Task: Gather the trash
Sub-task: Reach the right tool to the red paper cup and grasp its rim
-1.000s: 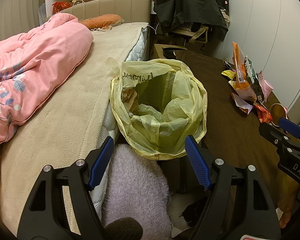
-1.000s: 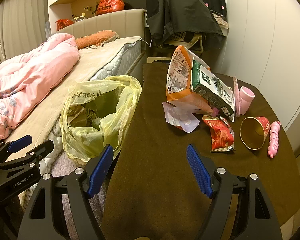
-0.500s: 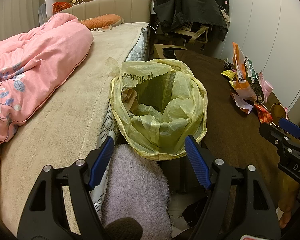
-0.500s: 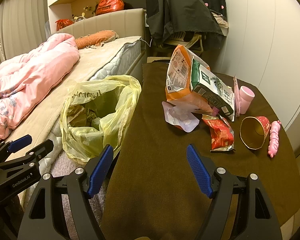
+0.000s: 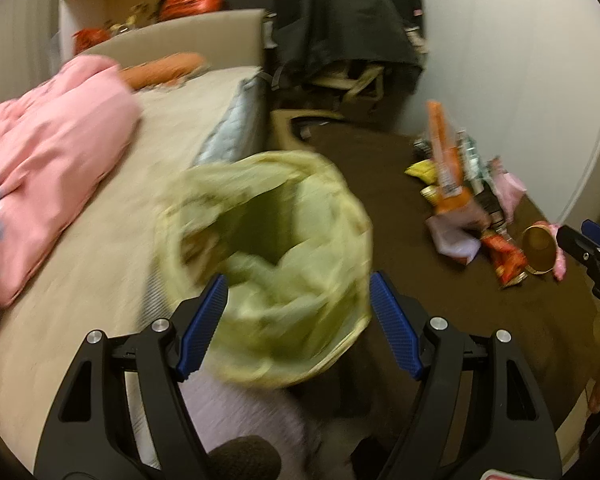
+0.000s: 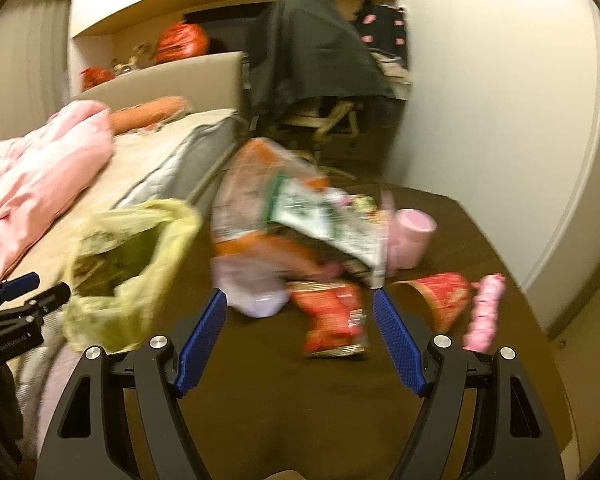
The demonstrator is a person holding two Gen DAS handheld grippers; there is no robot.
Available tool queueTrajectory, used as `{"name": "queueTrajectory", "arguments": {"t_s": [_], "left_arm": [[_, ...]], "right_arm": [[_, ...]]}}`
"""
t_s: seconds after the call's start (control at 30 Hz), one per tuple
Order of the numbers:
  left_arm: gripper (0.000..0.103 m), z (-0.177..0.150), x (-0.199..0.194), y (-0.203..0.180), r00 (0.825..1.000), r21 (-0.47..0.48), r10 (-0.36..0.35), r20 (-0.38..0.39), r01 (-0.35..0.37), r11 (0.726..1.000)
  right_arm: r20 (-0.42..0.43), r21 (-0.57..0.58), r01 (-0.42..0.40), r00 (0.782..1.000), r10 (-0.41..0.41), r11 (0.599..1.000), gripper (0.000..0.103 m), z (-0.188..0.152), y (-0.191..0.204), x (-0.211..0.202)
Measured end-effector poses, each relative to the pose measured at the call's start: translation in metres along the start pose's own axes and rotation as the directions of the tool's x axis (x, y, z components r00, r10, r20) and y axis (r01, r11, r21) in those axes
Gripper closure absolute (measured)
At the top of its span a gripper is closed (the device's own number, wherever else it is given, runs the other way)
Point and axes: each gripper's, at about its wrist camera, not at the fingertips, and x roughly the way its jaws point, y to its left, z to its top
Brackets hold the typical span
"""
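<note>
Hovering with jaws wide and empty, the right gripper (image 6: 300,336) faces a red wrapper (image 6: 334,320); the left gripper (image 5: 298,320), equally spread, faces the yellow bag (image 5: 268,272).

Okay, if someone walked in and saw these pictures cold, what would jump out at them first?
Probably the open yellow trash bag beside the bed, with the left gripper open right over it. Next, the heap of snack wrappers on the brown table, a red packet lying just ahead of the open right gripper. The pink duvet on the bed also catches the eye.
</note>
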Motion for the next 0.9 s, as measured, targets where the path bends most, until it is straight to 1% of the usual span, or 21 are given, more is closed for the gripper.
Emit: {"name": "queueTrajectory", "arguments": {"t_s": [0.1, 0.13, 0.2, 0.23, 0.27, 0.3, 0.37, 0.47, 0.5, 0.53, 0.57, 0.7, 0.77, 0.83, 0.9], "left_arm": [[0.033, 0.013, 0.019, -0.024, 0.995, 0.021, -0.095, 0.003, 0.095, 0.995], [0.033, 0.019, 0.028, -0.034, 0.991, 0.027, -0.136, 0.001, 0.136, 0.99], [0.033, 0.026, 0.038, -0.049, 0.983, 0.036, -0.182, -0.006, 0.182, 0.983], [0.032, 0.031, 0.045, -0.059, 0.977, 0.048, -0.214, -0.01, 0.214, 0.976], [0.032, 0.034, 0.048, -0.065, 0.973, 0.055, -0.23, -0.004, 0.23, 0.972], [0.032, 0.036, 0.05, -0.072, 0.971, 0.063, -0.239, 0.007, 0.238, 0.969], [0.032, 0.038, 0.056, -0.083, 0.97, 0.074, -0.243, 0.009, 0.242, 0.968], [0.032, 0.04, 0.067, -0.097, 0.972, 0.098, -0.234, -0.029, 0.236, 0.967], [0.032, 0.04, 0.07, -0.101, 0.974, 0.104, -0.225, -0.04, 0.228, 0.968], [0.032, 0.038, 0.072, -0.102, 0.974, 0.107, -0.223, -0.048, 0.227, 0.968], [0.032, 0.036, 0.074, -0.103, 0.973, 0.11, -0.225, -0.058, 0.23, 0.967], [0.034, 0.028, 0.081, -0.104, 0.961, 0.085, -0.254, -0.109, 0.264, 0.961], [0.037, 0.024, 0.084, -0.105, 0.957, 0.074, -0.259, -0.133, 0.27, 0.96], [0.041, 0.021, 0.089, -0.106, 0.951, 0.065, -0.261, -0.166, 0.274, 0.959], [0.045, 0.018, 0.091, -0.107, 0.946, 0.058, -0.263, -0.191, 0.278, 0.959]], "right_arm": [[-0.038, -0.018, 0.031, 0.999, -0.032, 0.999, 0.032, -0.003, -0.027, 0.009], [-0.045, -0.016, 0.046, 0.998, -0.047, 0.999, 0.032, -0.005, -0.036, 0.012], [-0.06, 0.0, 0.09, 0.994, -0.09, 0.996, 0.032, -0.009, -0.058, 0.017], [-0.065, 0.007, 0.103, 0.993, -0.102, 0.995, 0.032, -0.011, -0.067, 0.019], [-0.073, 0.012, 0.116, 0.991, -0.115, 0.993, 0.032, -0.013, -0.074, 0.021], [-0.085, 0.017, 0.134, 0.988, -0.132, 0.991, 0.032, -0.014, -0.086, 0.025], [-0.104, 0.008, 0.137, 0.985, -0.136, 0.99, 0.032, -0.017, -0.097, 0.029], [-0.121, -0.034, 0.174, 0.977, -0.177, 0.984, 0.032, -0.02, -0.112, 0.036], [-0.118, -0.034, 0.199, 0.972, -0.201, 0.979, 0.032, -0.021, -0.12, 0.039], [-0.117, -0.019, 0.209, 0.971, -0.209, 0.978, 0.032, -0.022, -0.127, 0.037], [-0.119, 0.006, 0.205, 0.972, -0.203, 0.979, 0.032, -0.023, -0.134, 0.038], [-0.126, 0.089, 0.14, 0.984, -0.129, 0.986, 0.031, -0.031, -0.152, 0.04], [-0.132, 0.097, 0.108, 0.987, -0.095, 0.989, 0.031, -0.033, -0.148, 0.044], [-0.142, 0.085, 0.07, 0.988, -0.058, 0.994, 0.032, -0.032, -0.135, 0.055], [-0.141, 0.068, 0.049, 0.989, -0.039, 0.997, 0.039, -0.03, -0.123, 0.064]]}}
